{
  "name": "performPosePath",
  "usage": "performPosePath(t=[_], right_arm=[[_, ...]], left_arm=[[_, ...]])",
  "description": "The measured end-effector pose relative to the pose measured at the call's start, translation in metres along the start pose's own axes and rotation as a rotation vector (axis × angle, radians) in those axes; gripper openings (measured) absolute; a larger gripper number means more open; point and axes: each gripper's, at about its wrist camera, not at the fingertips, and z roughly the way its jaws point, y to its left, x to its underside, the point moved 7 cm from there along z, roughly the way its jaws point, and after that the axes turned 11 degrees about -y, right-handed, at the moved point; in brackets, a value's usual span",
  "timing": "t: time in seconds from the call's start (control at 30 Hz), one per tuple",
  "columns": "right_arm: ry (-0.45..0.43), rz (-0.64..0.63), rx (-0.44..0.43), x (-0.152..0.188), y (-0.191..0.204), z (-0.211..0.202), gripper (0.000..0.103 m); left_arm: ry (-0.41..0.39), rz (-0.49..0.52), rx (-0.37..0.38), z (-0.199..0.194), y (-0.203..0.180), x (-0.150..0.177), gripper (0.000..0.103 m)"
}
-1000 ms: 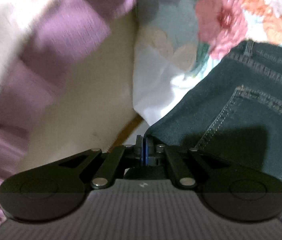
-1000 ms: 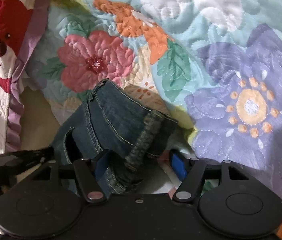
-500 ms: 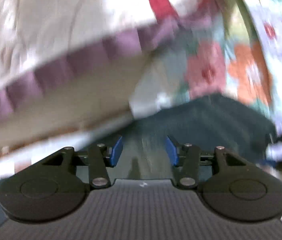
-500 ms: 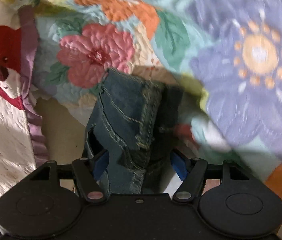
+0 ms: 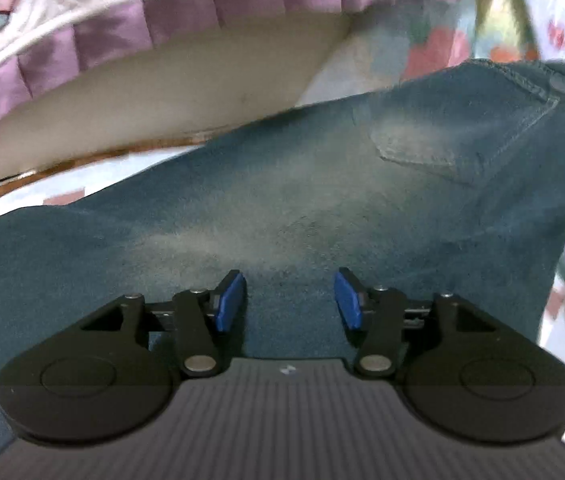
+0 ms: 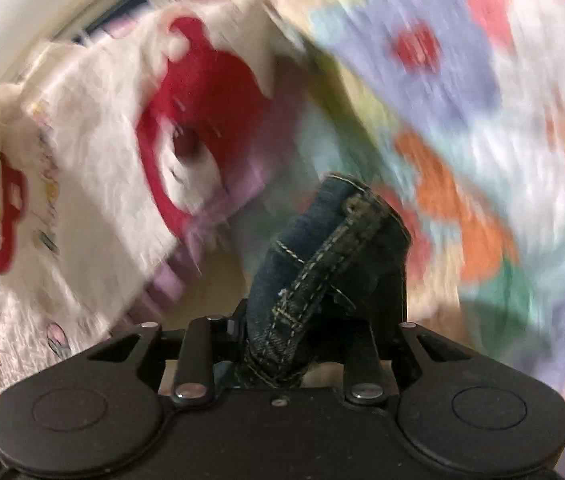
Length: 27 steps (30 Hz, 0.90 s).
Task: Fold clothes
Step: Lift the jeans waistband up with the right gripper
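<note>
Jeans: dark blue jeans point(image 5: 282, 184) lay spread on a flowered quilt point(image 5: 482, 44), filling the middle and lower part of the left wrist view, a back pocket point(image 5: 462, 140) toward the upper right.
Long axis: the cloth ran from lower left to upper right of that frame.
Right gripper: the right gripper point(image 6: 314, 320) was clenching on a bunched, stitched band of the jeans point(image 6: 322, 264), its jaws closing, the denim standing up between them at lower centre.
Left gripper: the left gripper point(image 5: 288, 300) hovered just above flat denim, its blue pads point(image 5: 230, 300) apart and still widening, nothing between them.
Key relation: the cloth lay directly ahead of and under the left gripper, which was the nearer to the free length; the right one's end showed at that frame's upper right edge.
Surface: quilt with pink, orange and purple flowers, blurred in the right view.
Room: a white cloth with a red bear point(image 6: 202, 120) and purple frill point(image 5: 122, 36) at upper left; cream surface beneath.
</note>
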Motion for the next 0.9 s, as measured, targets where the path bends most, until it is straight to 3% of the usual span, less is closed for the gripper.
performPosePath(t=[0.1, 0.17, 0.23, 0.37, 0.5, 0.6, 0.67, 0.77, 0.83, 0.9], right_arm=[[0.09, 0.097, 0.152, 0.019, -0.046, 0.009, 0.03], [0.127, 0.187, 0.208, 0.029, -0.072, 0.011, 0.03], [0.13, 0.176, 0.205, 0.03, -0.07, 0.012, 0.03], [0.085, 0.135, 0.16, 0.017, -0.055, 0.009, 0.03], [0.001, 0.118, 0.148, -0.007, -0.049, -0.01, 0.03], [-0.062, 0.093, 0.148, -0.026, -0.045, -0.028, 0.03], [-0.065, 0.019, 0.175, -0.037, -0.045, -0.043, 0.03], [-0.04, -0.064, 0.123, -0.044, -0.036, -0.066, 0.03], [-0.023, -0.034, 0.152, -0.041, -0.046, -0.064, 0.03], [-0.007, -0.019, 0.164, -0.037, -0.054, -0.061, 0.03]], left_arm=[[0.099, 0.023, -0.01, 0.011, -0.002, 0.015, 0.053], [0.099, 0.15, -0.036, 0.013, -0.016, 0.026, 0.055], [0.083, 0.205, -0.048, 0.013, -0.028, 0.03, 0.055], [0.049, 0.07, 0.065, 0.004, -0.049, 0.03, 0.053], [0.047, 0.011, 0.126, 0.003, -0.07, 0.033, 0.054], [0.069, 0.039, 0.168, 0.001, -0.089, 0.03, 0.059], [0.093, 0.113, 0.138, 0.003, -0.087, 0.03, 0.067], [0.133, 0.246, 0.064, 0.007, -0.076, 0.029, 0.074], [0.178, 0.207, 0.008, 0.016, -0.05, 0.03, 0.074], [0.241, 0.166, 0.022, 0.025, -0.023, 0.027, 0.073]])
